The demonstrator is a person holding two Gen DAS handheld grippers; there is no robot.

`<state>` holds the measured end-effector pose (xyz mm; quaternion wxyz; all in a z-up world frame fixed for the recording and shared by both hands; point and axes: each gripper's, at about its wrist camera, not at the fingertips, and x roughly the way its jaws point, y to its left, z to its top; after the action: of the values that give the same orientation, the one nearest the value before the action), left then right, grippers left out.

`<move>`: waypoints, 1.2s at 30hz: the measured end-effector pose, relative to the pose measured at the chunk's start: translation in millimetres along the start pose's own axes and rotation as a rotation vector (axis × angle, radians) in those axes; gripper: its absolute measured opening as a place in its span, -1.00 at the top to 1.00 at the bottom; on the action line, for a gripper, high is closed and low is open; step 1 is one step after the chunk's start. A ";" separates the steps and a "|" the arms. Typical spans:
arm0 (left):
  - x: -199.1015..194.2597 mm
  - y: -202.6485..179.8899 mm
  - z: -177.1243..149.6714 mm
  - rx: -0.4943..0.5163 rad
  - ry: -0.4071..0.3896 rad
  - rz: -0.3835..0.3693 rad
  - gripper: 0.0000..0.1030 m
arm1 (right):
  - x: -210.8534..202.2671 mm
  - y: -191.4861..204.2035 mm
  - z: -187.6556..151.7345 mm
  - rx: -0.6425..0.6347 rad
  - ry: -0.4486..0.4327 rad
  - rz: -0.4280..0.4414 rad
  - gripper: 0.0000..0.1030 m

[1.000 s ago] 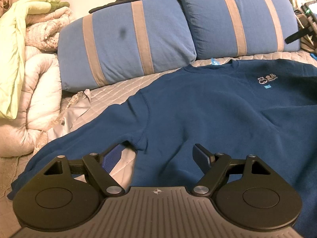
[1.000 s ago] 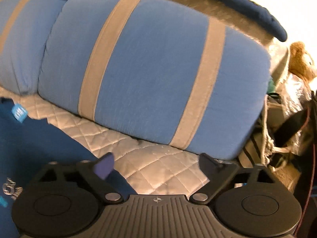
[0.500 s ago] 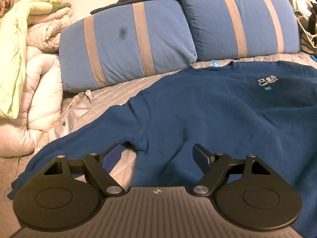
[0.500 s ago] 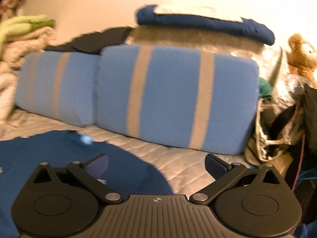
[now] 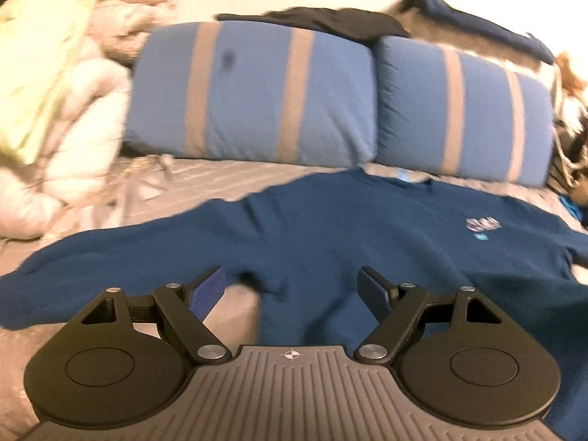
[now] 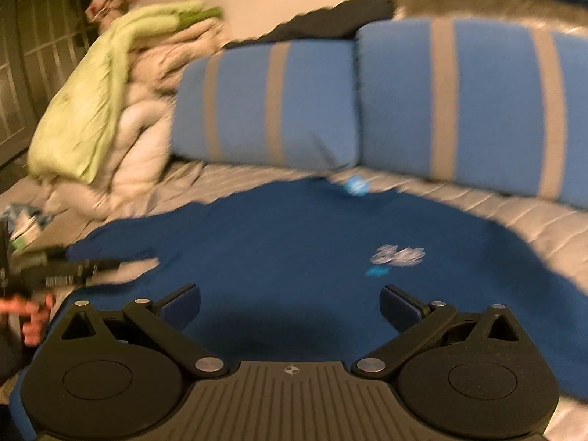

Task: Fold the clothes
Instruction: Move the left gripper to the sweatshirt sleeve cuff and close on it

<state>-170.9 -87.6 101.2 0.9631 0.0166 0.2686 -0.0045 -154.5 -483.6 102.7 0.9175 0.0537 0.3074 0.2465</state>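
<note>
Blue sweatshirt (image 5: 367,228) lies flat below striped pillows (image 5: 257,95), unfolded; left gripper (image 5: 290,290) and right gripper (image 6: 290,305) gape empty above it. Next, likely: grab sleeve.

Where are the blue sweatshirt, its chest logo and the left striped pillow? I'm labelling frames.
blue sweatshirt (image 6: 294,257), right wrist view, chest fabric.
chest logo (image 6: 397,256), right wrist view, white print.
left striped pillow (image 5: 253,99), left wrist view, blue middle panel.
</note>
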 end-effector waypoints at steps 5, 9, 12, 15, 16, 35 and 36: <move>-24.8 59.7 -5.8 -0.151 -0.009 0.077 -0.53 | 23.4 27.7 -20.5 -0.025 0.039 0.028 -0.99; -30.1 119.5 -23.4 -0.329 0.010 0.143 -0.53 | 35.7 33.8 -34.6 -0.035 0.058 0.022 -0.96; -31.6 165.9 -41.5 -0.463 0.021 0.169 -0.53 | 33.7 32.1 -35.3 -0.030 0.038 0.030 -0.92; -34.6 203.8 -55.6 -0.571 0.022 0.186 -0.53 | 34.2 30.7 -36.7 -0.028 0.043 0.038 -0.92; -35.4 214.6 -59.5 -0.603 0.021 0.187 -0.53 | 34.1 30.3 -36.9 -0.026 0.045 0.041 -0.92; -17.4 354.1 -122.2 -1.272 -0.113 0.138 -0.51 | 41.6 26.8 -37.2 0.006 0.078 0.051 -0.93; -16.3 357.2 -125.3 -1.305 -0.125 0.132 -0.50 | 42.0 26.8 -37.3 0.005 0.080 0.051 -0.93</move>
<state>-243.3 273.7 13.0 0.7875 -0.5546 0.1582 0.2175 -158.8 -441.9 56.8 0.8978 0.0539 0.3429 0.2709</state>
